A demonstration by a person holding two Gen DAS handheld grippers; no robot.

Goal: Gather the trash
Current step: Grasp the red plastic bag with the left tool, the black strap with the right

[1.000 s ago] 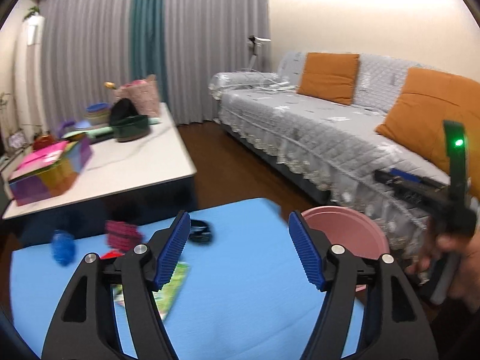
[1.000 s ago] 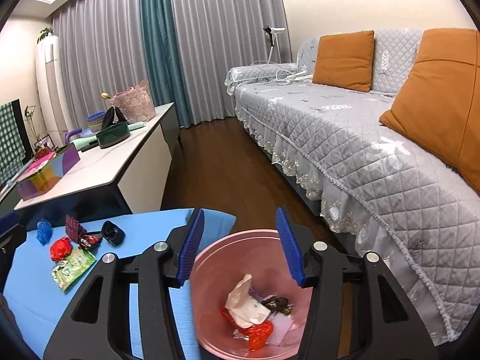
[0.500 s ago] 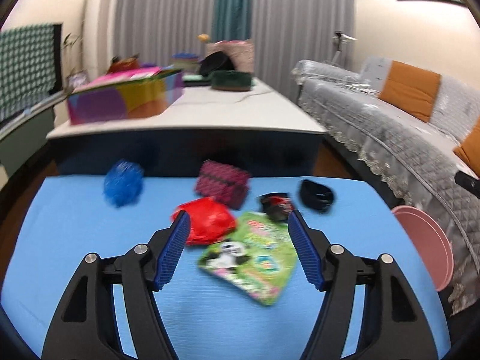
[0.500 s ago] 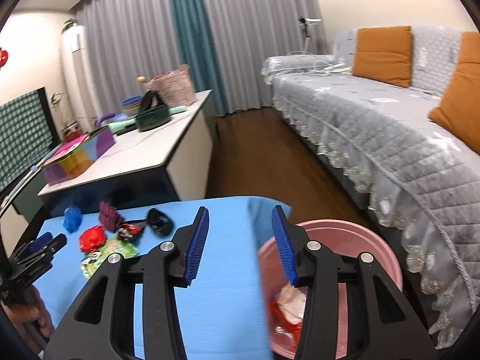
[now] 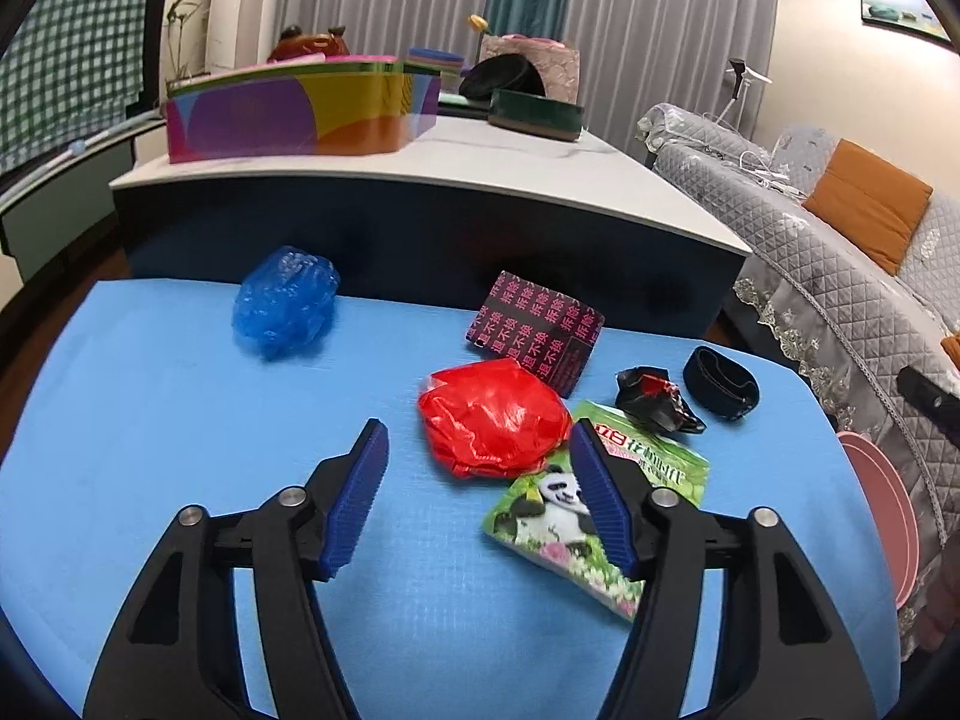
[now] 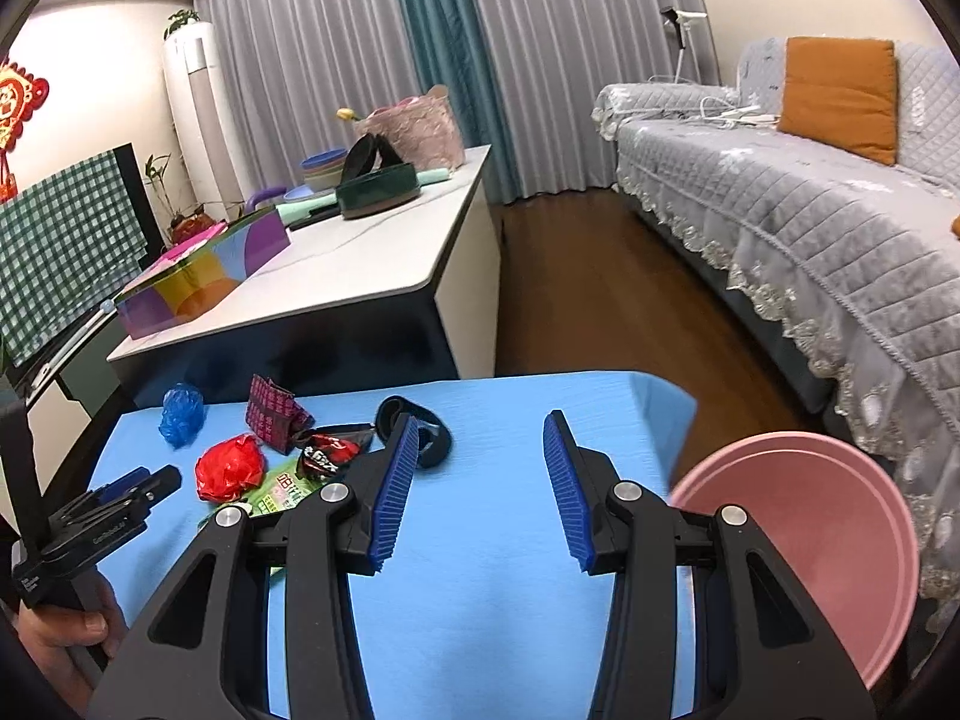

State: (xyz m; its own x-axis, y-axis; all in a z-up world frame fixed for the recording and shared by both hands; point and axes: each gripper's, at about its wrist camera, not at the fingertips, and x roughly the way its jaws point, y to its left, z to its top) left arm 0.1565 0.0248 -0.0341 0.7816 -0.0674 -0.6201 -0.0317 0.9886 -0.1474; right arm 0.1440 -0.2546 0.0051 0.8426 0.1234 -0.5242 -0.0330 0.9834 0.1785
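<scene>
Now left gripper (image 5: 480, 474) wide open, empty, red bag (image 5: 495, 417) just beyond its tips, slightly right. Right gripper (image 6: 477, 480) open, empty, farther off beside pink bin (image 6: 840, 540).

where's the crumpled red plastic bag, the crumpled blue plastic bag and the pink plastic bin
crumpled red plastic bag (image 5: 495, 417), left wrist view, middle of the crumpled bundle
crumpled blue plastic bag (image 5: 285, 300), left wrist view, middle of the bundle
pink plastic bin (image 6: 840, 516), right wrist view, inner wall
</scene>
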